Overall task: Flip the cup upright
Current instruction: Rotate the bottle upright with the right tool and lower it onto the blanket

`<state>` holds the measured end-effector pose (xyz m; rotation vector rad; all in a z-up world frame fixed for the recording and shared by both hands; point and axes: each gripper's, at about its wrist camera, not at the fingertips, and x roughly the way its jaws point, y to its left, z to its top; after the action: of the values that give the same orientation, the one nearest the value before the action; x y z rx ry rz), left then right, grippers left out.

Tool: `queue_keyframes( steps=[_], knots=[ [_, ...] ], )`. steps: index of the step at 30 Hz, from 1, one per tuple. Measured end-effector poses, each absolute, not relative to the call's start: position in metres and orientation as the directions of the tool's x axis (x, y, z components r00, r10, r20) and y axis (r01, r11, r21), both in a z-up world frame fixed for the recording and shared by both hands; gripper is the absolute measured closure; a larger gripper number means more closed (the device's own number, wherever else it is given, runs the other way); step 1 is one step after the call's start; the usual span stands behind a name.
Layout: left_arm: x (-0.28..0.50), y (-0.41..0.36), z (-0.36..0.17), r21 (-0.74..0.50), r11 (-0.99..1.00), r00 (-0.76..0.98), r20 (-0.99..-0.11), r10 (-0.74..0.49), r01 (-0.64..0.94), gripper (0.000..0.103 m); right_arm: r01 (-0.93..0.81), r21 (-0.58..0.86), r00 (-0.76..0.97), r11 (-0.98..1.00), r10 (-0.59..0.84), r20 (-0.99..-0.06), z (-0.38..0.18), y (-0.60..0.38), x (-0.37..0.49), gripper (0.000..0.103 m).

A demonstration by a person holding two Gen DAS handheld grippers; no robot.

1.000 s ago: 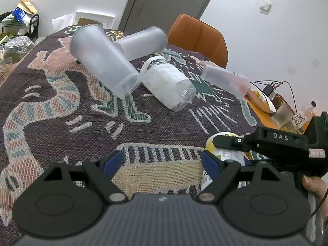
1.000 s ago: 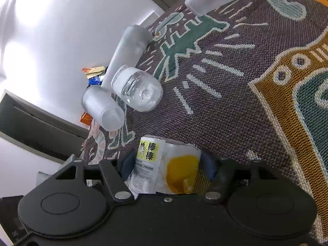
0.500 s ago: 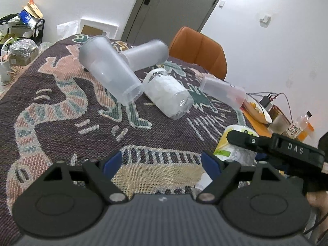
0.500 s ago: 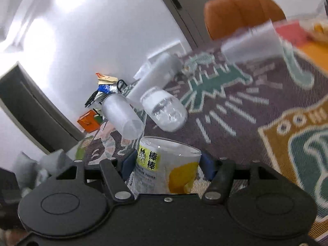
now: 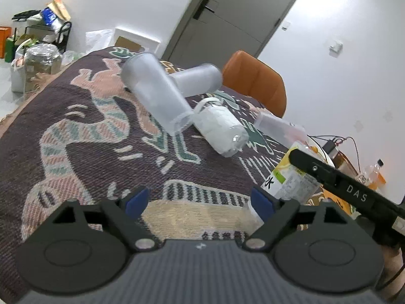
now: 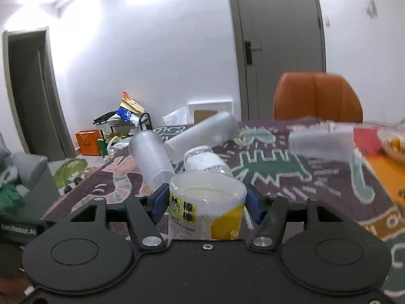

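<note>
A clear plastic cup (image 6: 207, 210) is clamped between the blue pads of the right gripper (image 6: 206, 202), mouth up and about level. Its yellow-and-white label carries two black Chinese characters on a yellow patch; the smaller print below cannot be read, and the base is hidden behind the gripper body. In the left wrist view the same cup (image 5: 291, 179) is seen at the right, partly covered by a black bar marked "DAS". The left gripper (image 5: 200, 201) is held with its jaws wide apart over a woven patterned tablecloth (image 5: 76, 136), nothing between them. Farther off, two frosted tumblers (image 5: 157, 101) lie crossed on their sides, a ribbed clear mug (image 5: 220, 131) lies beside them, and another frosted cup (image 6: 321, 143) appears blurred. An orange chair (image 6: 319, 96) stands beyond.
</note>
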<state>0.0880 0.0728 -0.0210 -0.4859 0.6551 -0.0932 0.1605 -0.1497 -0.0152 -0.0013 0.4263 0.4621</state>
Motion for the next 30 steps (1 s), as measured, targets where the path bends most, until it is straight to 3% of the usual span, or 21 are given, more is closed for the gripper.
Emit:
queue_keyframes(
  steps=[4,17,21,26,30],
  knots=[
    [0.083,0.081,-0.022,-0.474,0.878,0.815,-0.534,-0.224,-0.069,0.016,-0.429,0.013,0.845,0.903,0.406,-0.346,-0.016,-0.139,0.155,0.044],
    [0.081,0.091,-0.03,-0.5,0.861,0.813,-0.539,-0.221,-0.097,0.016,-0.434,-0.007,0.83,0.901,0.397,-0.391,-0.021,-0.125,0.158,0.043],
    [0.082,0.087,-0.026,-0.483,0.87,0.817,-0.538,-0.21,-0.094,0.016,-0.429,0.003,0.828,0.903,0.395,-0.399,-0.023,-0.128,0.156,0.03],
    [0.081,0.079,-0.019,-0.461,0.882,0.829,-0.528,-0.186,-0.096,0.01,-0.435,0.063,0.805,0.898,0.42,-0.42,-0.021,-0.138,0.156,0.025],
    [0.077,0.072,-0.009,-0.432,0.897,0.837,-0.521,-0.166,-0.091,0.007,-0.44,0.114,0.795,0.891,0.445,-0.412,-0.013,-0.153,0.149,0.013]
  ],
)
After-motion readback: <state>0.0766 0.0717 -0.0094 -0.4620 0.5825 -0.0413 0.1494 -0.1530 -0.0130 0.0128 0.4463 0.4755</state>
